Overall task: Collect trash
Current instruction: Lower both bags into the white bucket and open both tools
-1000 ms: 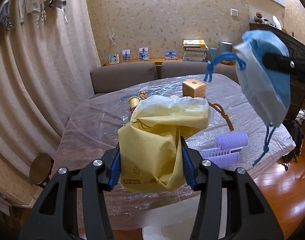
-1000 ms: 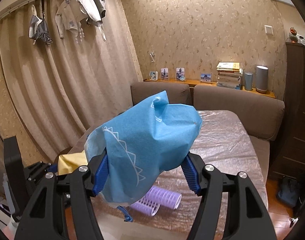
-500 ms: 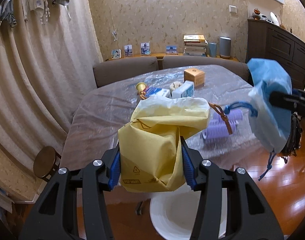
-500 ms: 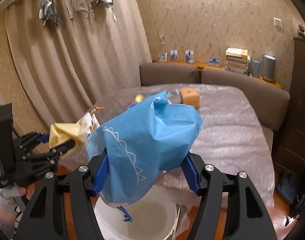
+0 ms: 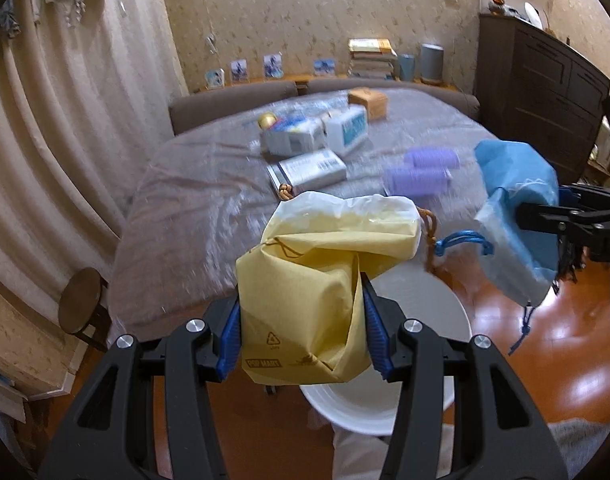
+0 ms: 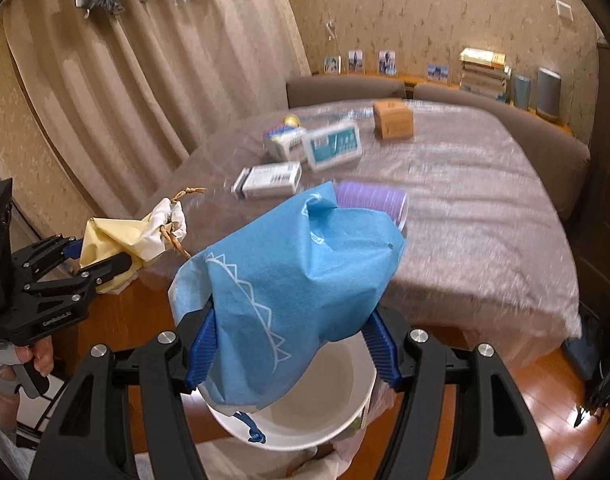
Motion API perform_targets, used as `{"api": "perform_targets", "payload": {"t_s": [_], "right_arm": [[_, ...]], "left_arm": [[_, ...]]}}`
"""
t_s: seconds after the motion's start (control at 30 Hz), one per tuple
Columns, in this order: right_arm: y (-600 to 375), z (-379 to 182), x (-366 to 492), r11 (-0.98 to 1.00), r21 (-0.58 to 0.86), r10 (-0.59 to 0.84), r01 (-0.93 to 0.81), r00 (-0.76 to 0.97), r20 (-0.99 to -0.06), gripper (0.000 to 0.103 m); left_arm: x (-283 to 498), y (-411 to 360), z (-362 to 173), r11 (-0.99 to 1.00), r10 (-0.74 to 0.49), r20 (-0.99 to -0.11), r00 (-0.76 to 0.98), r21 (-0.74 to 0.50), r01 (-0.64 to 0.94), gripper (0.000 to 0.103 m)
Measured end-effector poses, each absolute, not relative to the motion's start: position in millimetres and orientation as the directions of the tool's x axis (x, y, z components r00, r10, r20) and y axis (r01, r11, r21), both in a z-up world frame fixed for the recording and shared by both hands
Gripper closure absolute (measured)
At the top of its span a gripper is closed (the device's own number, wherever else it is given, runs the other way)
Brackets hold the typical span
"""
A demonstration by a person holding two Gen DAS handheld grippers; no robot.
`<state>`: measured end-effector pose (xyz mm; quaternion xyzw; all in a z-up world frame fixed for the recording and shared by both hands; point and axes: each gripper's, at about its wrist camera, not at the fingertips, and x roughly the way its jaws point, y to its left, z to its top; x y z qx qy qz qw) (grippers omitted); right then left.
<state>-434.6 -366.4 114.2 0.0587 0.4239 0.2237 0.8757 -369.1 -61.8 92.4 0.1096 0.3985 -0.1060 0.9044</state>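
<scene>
My left gripper (image 5: 303, 336) is shut on a crumpled yellow and white bag (image 5: 321, 280) with a brown cord; the same yellow bag (image 6: 121, 240) shows at the left of the right wrist view. My right gripper (image 6: 293, 348) is shut on a blue drawstring bag (image 6: 297, 272), whose blue cord dangles over a white bin (image 6: 305, 400) on the floor. In the left wrist view the blue bag (image 5: 517, 224) hangs at the right, and the white bin (image 5: 389, 400) lies below and behind the yellow bag.
A table under clear plastic (image 6: 465, 200) holds white boxes (image 6: 333, 144), a wooden box (image 6: 393, 118) and purple hair rollers (image 5: 421, 170). A brown sofa (image 6: 505, 120) stands behind it, a round stool (image 5: 81, 300) at the left, a dark cabinet (image 5: 545, 80) at the right. The floor is glossy wood.
Both grippers have drawn back from the table and sunk, each still holding its bag. The white bin has come into view below them, and more of the table's boxes show.
</scene>
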Motion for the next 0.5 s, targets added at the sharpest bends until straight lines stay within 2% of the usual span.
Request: {"api": "perform_targets", "payload": {"t_s": [0.23, 0.5], "right_arm": [[-359.0, 75.3, -436.3, 0.892, 0.32, 0.44, -0.318, 0.453, -0.776, 0.04], [-348.4, 37.7, -427.2, 0.917, 0.27, 0.375, -0.293, 0.406, -0.833, 0.04]], "left_arm": [[-379.6, -71.8, 57.4, 0.934, -0.139, -0.812, 0.567, 0.082, 0.348, 0.051], [-380.7, -83.7, 18.7, 0.913, -0.146, -0.849, 0.507, 0.081, 0.4, 0.051]]}}
